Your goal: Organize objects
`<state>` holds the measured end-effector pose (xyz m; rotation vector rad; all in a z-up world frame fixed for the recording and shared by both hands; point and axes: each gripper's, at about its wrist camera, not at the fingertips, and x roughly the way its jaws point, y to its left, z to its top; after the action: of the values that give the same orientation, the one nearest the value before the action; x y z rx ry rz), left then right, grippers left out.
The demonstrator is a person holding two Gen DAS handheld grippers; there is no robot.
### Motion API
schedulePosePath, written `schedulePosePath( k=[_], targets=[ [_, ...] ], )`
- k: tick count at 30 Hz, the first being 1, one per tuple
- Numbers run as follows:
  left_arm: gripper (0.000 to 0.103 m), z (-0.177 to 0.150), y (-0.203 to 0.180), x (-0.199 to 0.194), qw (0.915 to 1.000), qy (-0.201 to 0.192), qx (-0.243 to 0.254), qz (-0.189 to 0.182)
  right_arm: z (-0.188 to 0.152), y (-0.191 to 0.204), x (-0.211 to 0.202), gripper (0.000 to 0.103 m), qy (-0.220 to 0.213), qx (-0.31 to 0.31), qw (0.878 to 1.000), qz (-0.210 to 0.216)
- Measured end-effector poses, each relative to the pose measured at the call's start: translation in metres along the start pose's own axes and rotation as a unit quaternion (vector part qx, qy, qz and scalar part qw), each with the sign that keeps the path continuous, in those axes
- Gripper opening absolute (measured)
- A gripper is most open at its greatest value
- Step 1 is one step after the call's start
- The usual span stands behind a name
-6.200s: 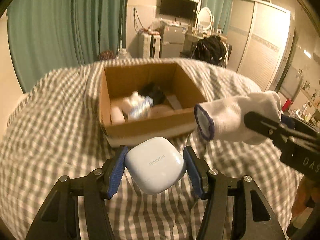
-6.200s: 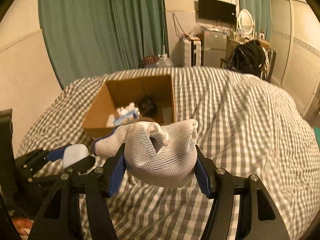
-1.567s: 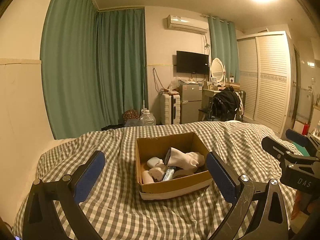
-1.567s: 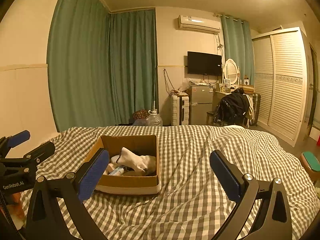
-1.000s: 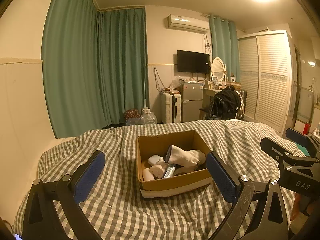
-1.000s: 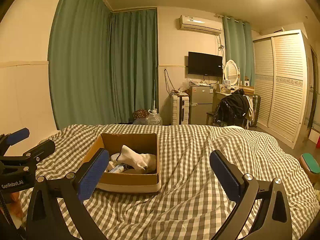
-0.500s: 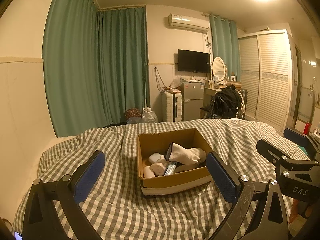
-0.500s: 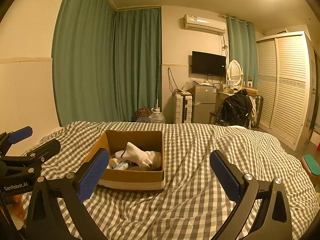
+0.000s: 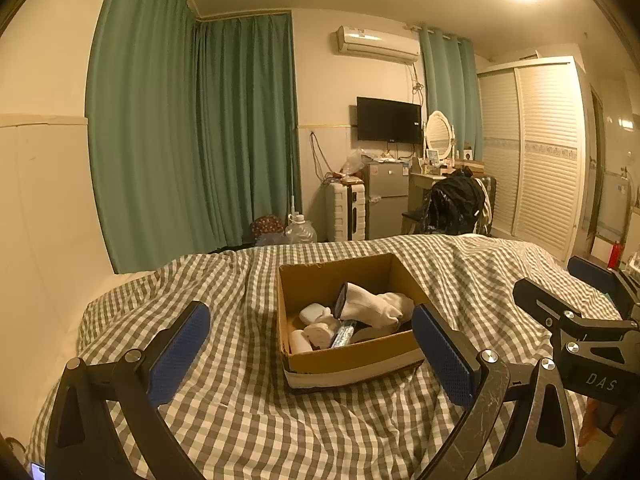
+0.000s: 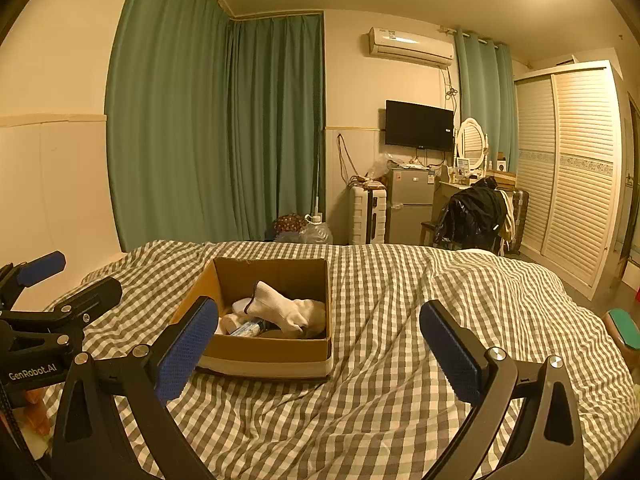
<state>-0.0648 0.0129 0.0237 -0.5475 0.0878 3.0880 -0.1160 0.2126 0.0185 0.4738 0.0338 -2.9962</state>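
Note:
A cardboard box [image 9: 352, 354] [image 10: 264, 350] sits on the checked bedcover. Inside lie a white sock [image 9: 376, 306] [image 10: 284, 308], a white earbud case [image 9: 314, 313], a rolled white item [image 9: 300, 342] and a small tube [image 9: 343, 332] [image 10: 248, 326]. My left gripper [image 9: 312, 348] hangs open in front of the box, nothing between its blue pads. My right gripper [image 10: 316, 344] is open too, held back from the box and to its right. The right gripper [image 9: 576, 320] shows at the left wrist view's right edge; the left gripper [image 10: 52, 300] shows at the right wrist view's left edge.
The checked bedcover [image 9: 248, 412] [image 10: 400, 360] spreads around the box, with wrinkles. Beyond the bed stand green curtains [image 9: 192, 140], a small fridge [image 9: 384, 196], a white suitcase [image 9: 346, 210], a chair with dark clothes [image 9: 452, 204] and a louvred wardrobe [image 9: 536, 152].
Since 6.2 s ago both grippers have let go; the earbud case and sock now lie in the box. Over the last second both cameras drifted slightly, the box staying put.

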Motion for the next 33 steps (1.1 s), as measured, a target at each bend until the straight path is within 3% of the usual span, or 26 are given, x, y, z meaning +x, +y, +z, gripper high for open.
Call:
schedulePosePath(
  k=[33],
  targets=[
    [0.103,-0.0032,-0.0019,0.0002,0.9999,0.011,0.000,0.002,-0.0074,0.0047,0.0049,0.101,0.013,-0.005,1.000,-0.001]
  ],
)
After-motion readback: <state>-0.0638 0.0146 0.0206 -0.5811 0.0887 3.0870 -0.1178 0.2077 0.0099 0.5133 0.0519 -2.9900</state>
